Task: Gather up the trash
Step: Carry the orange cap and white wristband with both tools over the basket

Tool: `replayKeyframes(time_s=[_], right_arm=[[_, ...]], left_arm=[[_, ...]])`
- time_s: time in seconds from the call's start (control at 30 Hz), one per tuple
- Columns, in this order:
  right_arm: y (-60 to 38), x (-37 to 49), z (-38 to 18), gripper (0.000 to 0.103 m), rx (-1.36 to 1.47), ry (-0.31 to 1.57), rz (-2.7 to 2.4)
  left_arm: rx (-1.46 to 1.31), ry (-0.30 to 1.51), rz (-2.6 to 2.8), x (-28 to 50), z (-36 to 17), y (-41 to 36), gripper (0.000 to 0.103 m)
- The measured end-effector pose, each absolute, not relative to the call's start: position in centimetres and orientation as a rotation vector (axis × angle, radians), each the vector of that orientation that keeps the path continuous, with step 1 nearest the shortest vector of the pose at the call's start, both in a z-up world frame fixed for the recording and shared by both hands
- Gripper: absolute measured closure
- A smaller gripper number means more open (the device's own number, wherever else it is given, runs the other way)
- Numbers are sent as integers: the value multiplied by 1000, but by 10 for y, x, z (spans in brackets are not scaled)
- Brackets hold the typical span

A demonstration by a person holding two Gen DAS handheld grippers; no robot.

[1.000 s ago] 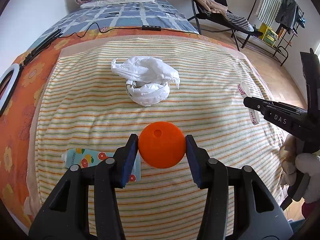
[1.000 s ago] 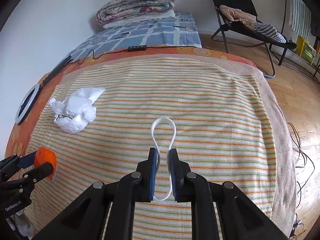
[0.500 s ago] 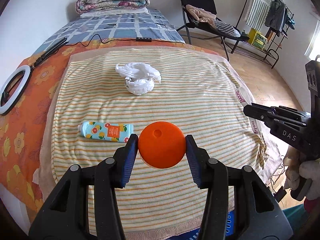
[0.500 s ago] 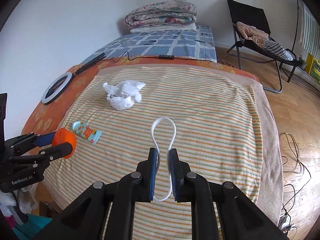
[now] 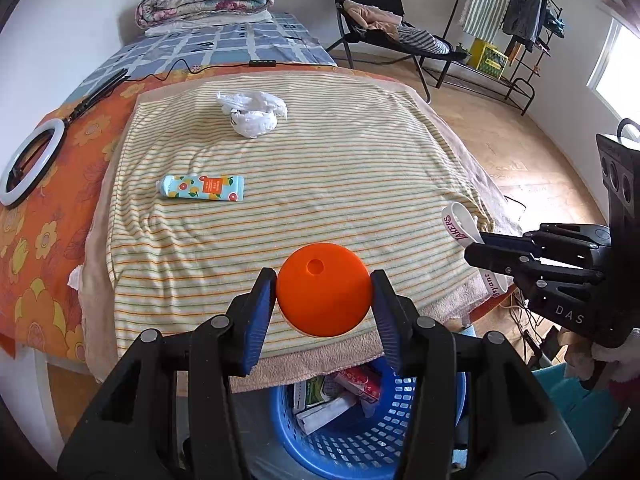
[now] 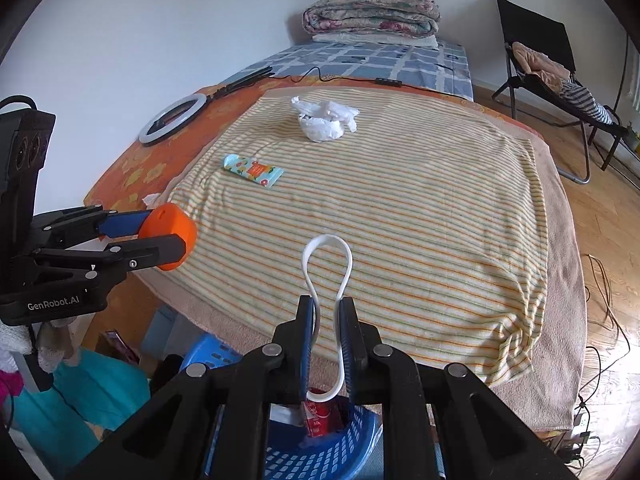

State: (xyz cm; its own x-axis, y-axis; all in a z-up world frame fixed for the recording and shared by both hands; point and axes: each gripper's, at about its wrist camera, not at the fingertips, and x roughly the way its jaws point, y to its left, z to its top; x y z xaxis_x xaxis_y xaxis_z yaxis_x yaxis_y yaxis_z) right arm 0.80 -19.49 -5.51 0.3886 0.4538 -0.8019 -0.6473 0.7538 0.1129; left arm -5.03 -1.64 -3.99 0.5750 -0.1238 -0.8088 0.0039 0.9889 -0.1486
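the orange cap (image 5: 323, 289) sits clamped between the jaws of the left gripper (image 5: 324, 300), held up off the striped towel (image 5: 320, 176) and near the bed's front edge, with the blue basket (image 5: 360, 452) below and in front of it; judging by that, it is being carried to drop in. the white wristband (image 6: 329, 280) is pinched flat between the nearly closed jaws of the right gripper (image 6: 326, 320), its loop sticking up and forward, also over the basket side, likely for the same drop.

counted: one cap and one wristband in hand, two pieces left on the towel, a crumpled white bag (image 5: 252, 114) toward the far side and a printed tube (image 5: 204, 187) lying flat nearer the left edge. one basket, already holding several wrappers. beyond the towel, one ring light (image 5: 30, 168) rests on the orange sheet (image 5: 48, 248).
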Motion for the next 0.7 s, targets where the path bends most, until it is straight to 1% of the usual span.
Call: replayKeyframes(time_s=[0.4, 0.7], right_arm=[[-206, -48, -101, 91, -268, 1037, 760], [-209, -62, -128, 91, -289, 1089, 762]], left_arm=[[-138, 1044, -120, -96, -83, -40, 54], [-150, 1098, -117, -106, -111, -42, 54]])
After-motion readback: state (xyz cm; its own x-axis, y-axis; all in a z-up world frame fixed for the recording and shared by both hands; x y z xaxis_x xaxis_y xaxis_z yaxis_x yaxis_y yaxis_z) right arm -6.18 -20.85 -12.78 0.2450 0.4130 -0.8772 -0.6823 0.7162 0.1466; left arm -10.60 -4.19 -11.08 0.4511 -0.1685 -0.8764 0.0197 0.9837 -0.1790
